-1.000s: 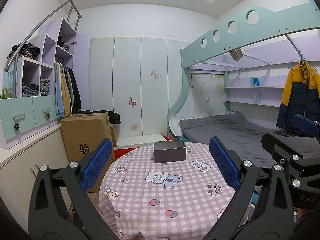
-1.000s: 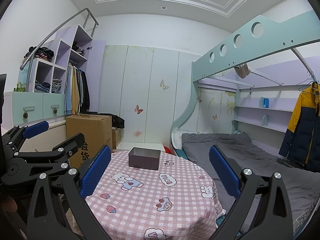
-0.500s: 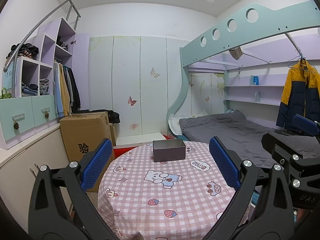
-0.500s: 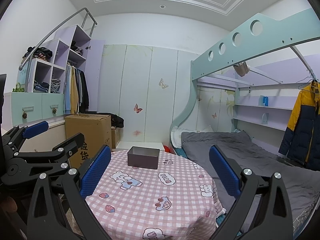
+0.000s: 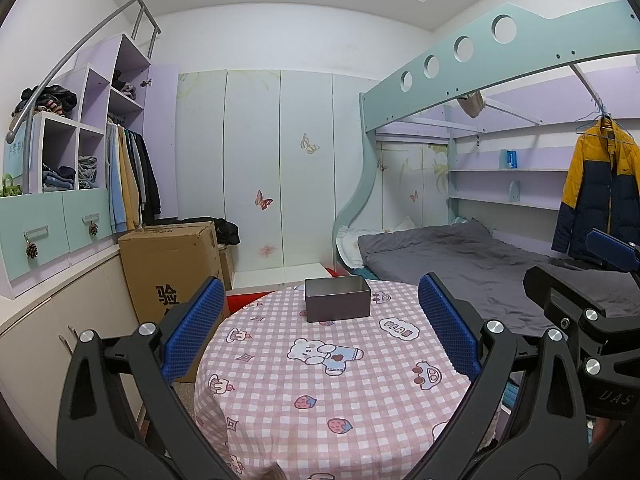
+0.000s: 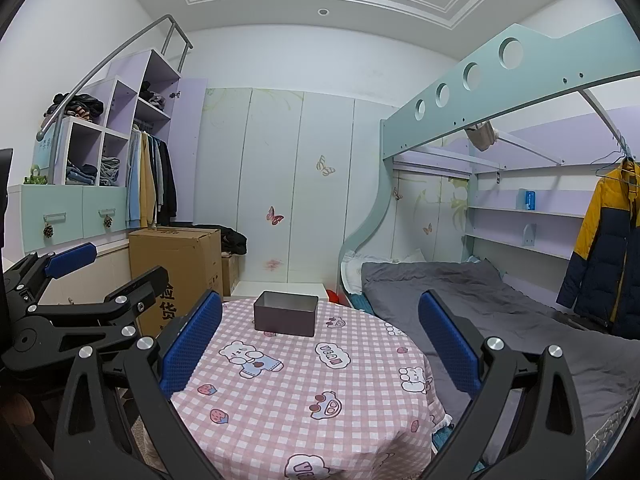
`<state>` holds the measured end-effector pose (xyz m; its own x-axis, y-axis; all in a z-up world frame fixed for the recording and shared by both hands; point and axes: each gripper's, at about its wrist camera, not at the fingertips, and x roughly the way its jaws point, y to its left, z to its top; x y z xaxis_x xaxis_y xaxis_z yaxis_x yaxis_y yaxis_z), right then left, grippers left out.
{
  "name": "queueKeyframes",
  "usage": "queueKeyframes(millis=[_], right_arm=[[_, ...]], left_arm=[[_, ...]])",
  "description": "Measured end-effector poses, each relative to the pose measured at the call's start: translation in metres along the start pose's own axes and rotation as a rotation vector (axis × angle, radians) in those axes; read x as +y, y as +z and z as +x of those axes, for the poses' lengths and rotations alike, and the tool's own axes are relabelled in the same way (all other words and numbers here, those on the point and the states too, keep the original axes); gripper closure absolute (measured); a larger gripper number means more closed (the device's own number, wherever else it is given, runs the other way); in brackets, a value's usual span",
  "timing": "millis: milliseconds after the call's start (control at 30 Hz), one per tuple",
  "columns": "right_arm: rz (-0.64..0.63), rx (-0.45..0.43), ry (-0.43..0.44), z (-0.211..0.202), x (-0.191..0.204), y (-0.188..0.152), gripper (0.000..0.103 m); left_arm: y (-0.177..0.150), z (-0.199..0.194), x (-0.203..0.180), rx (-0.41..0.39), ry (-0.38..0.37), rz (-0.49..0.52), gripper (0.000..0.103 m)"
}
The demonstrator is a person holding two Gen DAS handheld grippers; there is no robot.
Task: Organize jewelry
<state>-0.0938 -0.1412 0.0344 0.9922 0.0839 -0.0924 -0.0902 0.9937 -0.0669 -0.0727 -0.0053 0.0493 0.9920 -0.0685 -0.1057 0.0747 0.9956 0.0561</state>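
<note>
Left wrist view
Left gripper (image 5: 320, 332): jaws spread wide, nothing between the blue pads (image 5: 192, 334); held above the near part of the table.
Table (image 5: 340, 400): round, covered by a pink checked cloth with cartoon bears and strawberries.
Box (image 5: 337, 298): dark grey, rectangular, lid off, on the far side of the table, centred between the two pads in the frame and well apart from them. Contents cannot be seen from this angle.
Right gripper (image 5: 592, 280): seen at the right edge, beside the table, in front of the bed (image 5: 460, 252); its opening cannot be judged from here.
Carton (image 5: 172, 264): brown, on the floor left of the table.

Right wrist view
Right gripper (image 6: 320, 344): jaws spread wide, empty; held above the near part of the table (image 6: 312, 400).
Box (image 6: 286, 313): on the far side of the table, left of centre, open top facing up; no jewelry can be made out.
Left gripper (image 6: 92, 280): at the left edge, beside the table, in front of the carton (image 6: 180, 260); fingers apart.
Jacket (image 6: 604, 256): yellow and navy, hanging at the right above the bed (image 6: 480, 304).
</note>
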Motion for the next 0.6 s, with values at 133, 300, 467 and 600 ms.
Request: queueKeyframes(millis=[133,300,467,600], right_arm=[[0.002,0.003,-0.002,-0.0001,0.0007,-0.0017,0.008],[0.001,0.003,-0.003,-0.0001,0.0010,-0.0022,0.008],[0.002,0.006,-0.004,0.0006,0.0011,-0.0054,0.008],[0.002,0.005,-0.005,0.0006,0.0016,-0.0047,0.008]], left_arm=[[-0.0010,0.0016,-0.0009,0.001,0.000,0.001,0.007],[-0.0011,0.0021,-0.0012,0.003,0.000,0.001,0.007],[-0.0043,0.0038,-0.0012,0.005,0.001,0.000,0.007],[-0.0045,0.0040,-0.0013,0.006,0.002,0.001,0.007]])
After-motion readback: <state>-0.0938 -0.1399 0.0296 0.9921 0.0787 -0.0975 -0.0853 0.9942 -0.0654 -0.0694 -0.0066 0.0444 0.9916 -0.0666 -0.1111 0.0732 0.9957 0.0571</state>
